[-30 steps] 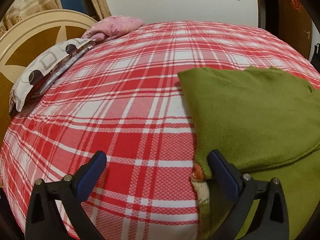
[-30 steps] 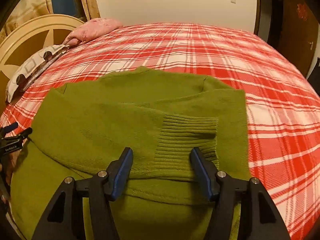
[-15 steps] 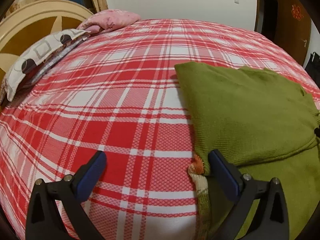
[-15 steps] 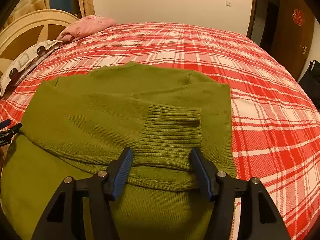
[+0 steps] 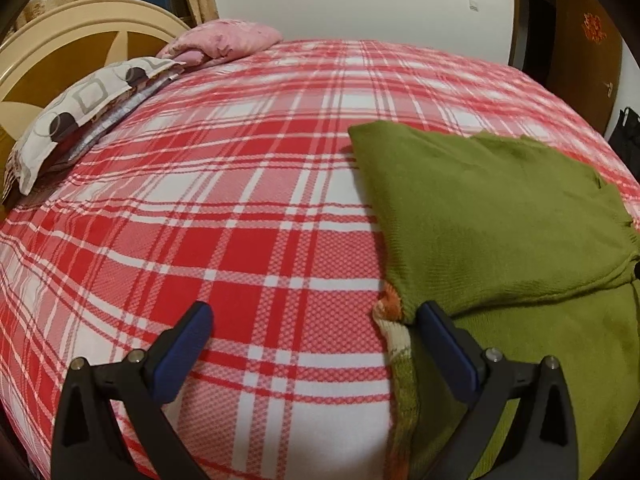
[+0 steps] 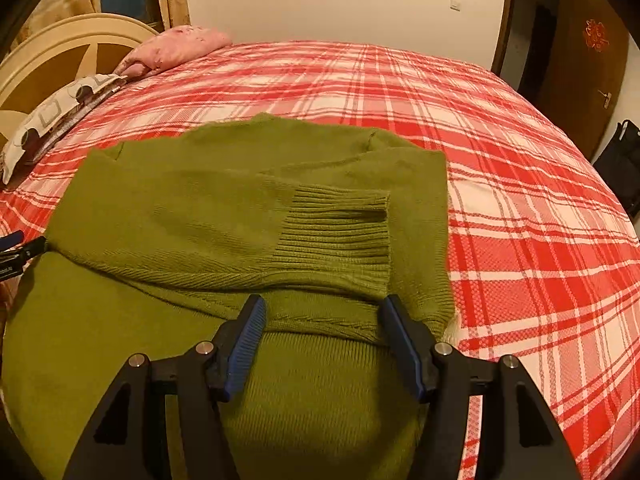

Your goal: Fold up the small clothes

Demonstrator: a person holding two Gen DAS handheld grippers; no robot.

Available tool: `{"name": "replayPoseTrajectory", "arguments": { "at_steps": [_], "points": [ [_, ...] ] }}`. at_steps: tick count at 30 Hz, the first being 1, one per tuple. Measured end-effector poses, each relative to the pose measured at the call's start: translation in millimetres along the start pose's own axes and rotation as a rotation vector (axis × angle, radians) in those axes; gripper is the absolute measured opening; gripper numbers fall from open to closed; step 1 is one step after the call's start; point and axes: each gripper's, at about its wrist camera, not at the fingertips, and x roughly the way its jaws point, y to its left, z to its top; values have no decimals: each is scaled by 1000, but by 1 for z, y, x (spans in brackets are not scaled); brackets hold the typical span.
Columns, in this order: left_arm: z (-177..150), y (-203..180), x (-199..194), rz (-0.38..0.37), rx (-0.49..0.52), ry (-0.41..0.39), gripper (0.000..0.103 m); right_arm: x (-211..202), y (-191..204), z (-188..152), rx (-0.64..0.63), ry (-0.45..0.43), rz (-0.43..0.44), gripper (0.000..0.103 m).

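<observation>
A green knit sweater (image 6: 224, 216) lies on the red plaid bed, its sleeves folded across the body with a ribbed cuff (image 6: 340, 232) on top. In the left wrist view the sweater (image 5: 492, 216) fills the right side. My left gripper (image 5: 312, 332) is open and empty at the sweater's left edge, its right finger beside an orange and cream knit patch (image 5: 390, 312). My right gripper (image 6: 322, 340) is open and empty over the sweater's lower part, just below the cuff. The left gripper's tip shows at the far left of the right wrist view (image 6: 16, 248).
The red plaid bedspread (image 5: 224, 216) covers the whole bed. A patterned pillow (image 5: 80, 108) and a pink pillow (image 5: 224, 40) lie by the cream headboard (image 5: 60, 40) at the back left. A dark wooden door (image 6: 584, 64) stands at the right.
Both grippers have stayed open with only small shifts of view. The sweater has not moved on the bed.
</observation>
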Motion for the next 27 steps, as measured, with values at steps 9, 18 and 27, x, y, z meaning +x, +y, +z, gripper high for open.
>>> {"name": "replayPoseTrajectory", "arguments": {
  "at_steps": [9, 18, 27],
  "points": [
    [13, 0, 13, 128, 1, -6, 103, 24, -33, 50, 93, 2, -2, 40],
    [9, 15, 19, 115, -77, 34, 103, 45, -45, 58, 111, 16, -45, 39],
    [33, 3, -4, 101, -38, -106, 103, 14, -116, 48, 244, -33, -50, 39]
  ]
}}
